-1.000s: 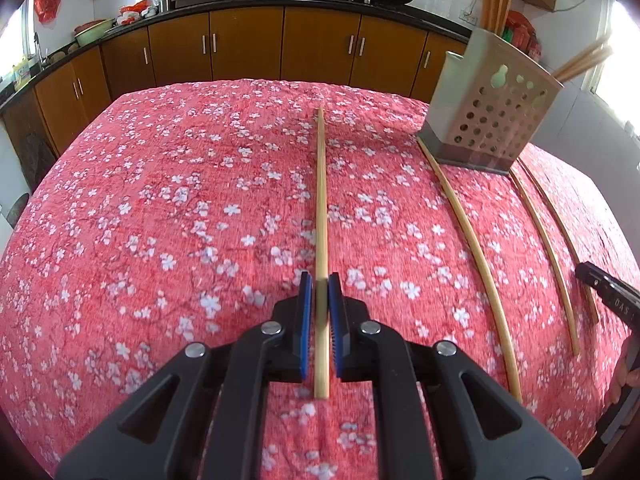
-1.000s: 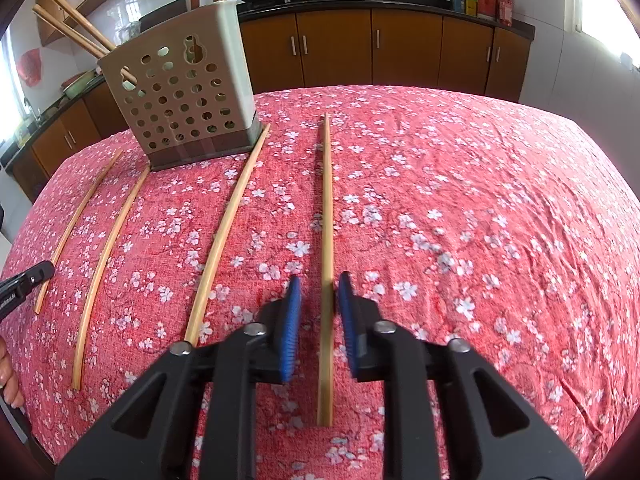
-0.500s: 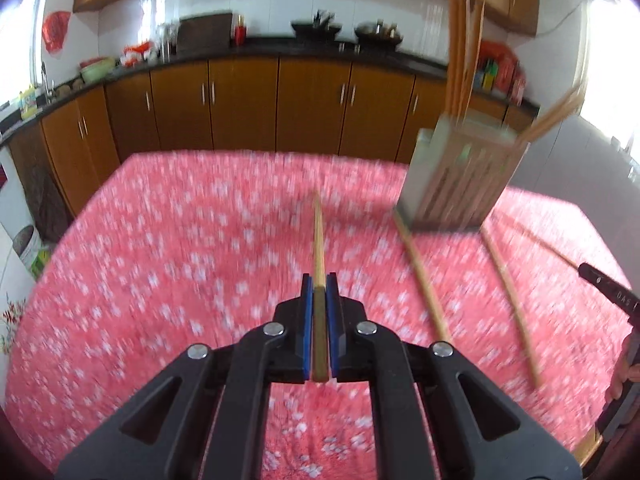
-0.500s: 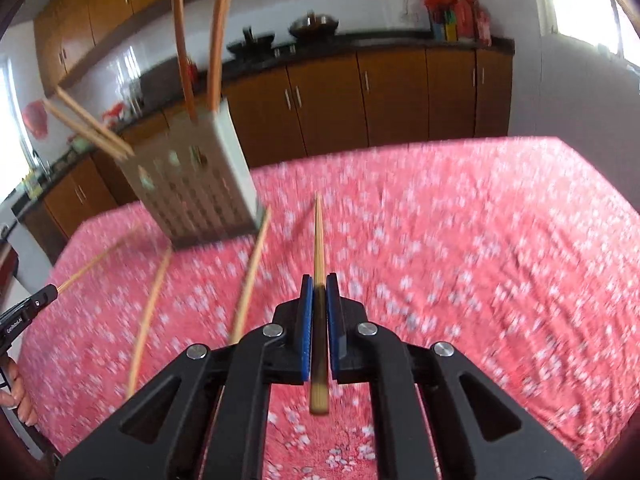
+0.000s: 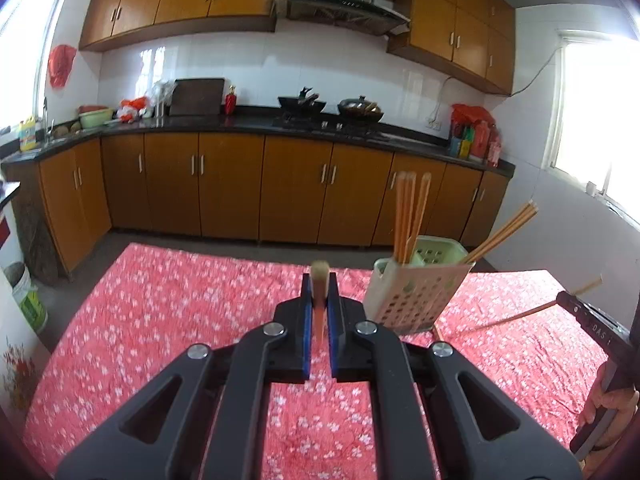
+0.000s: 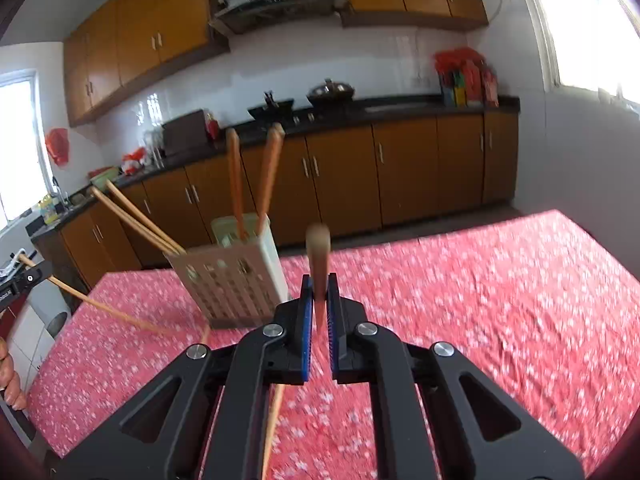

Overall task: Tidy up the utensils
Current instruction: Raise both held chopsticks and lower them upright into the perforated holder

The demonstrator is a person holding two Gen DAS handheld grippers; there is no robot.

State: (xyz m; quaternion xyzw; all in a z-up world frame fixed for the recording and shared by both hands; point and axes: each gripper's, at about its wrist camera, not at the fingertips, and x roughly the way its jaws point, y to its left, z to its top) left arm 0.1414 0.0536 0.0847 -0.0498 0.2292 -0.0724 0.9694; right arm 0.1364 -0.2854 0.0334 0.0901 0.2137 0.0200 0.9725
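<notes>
Chopsticks are the task items. Left gripper [image 5: 319, 322]: jaws closed on one chopstick [image 5: 320, 280], seen end-on at frame centre, lifted clear of the table [image 5: 160, 320]. Right gripper [image 6: 319, 320]: jaws closed on a second chopstick [image 6: 318, 256], also end-on at frame centre and clear of the cloth.

Step in hand, as judged: transport. Both sticks are grasped and raised; neither is in the holder [image 5: 416, 292] yet.

Holder position: centre right in the left wrist view, centre left in the right wrist view [image 6: 232, 280]. It stands on the table between the two grippers, near the far edge. Several chopsticks already stand in it; one group is upright, another leans outward over a corner.

Next move, as judged: tilt each stick toward vertical, align its lower end over the open top, lower it, then open the jaws. Insert one gripper at a time, since both approach the same opening.

Edges and room:
- Far table edge lies just behind the holder; avoid pushing the holder toward it.
- Leaning sticks narrow the approach on that side.
- Loose chopsticks [image 6: 276, 420] lie on the cloth at the lower centre of the right wrist view.
- Open cloth is available to the left in the left wrist view and to the right in the right wrist view.
</notes>
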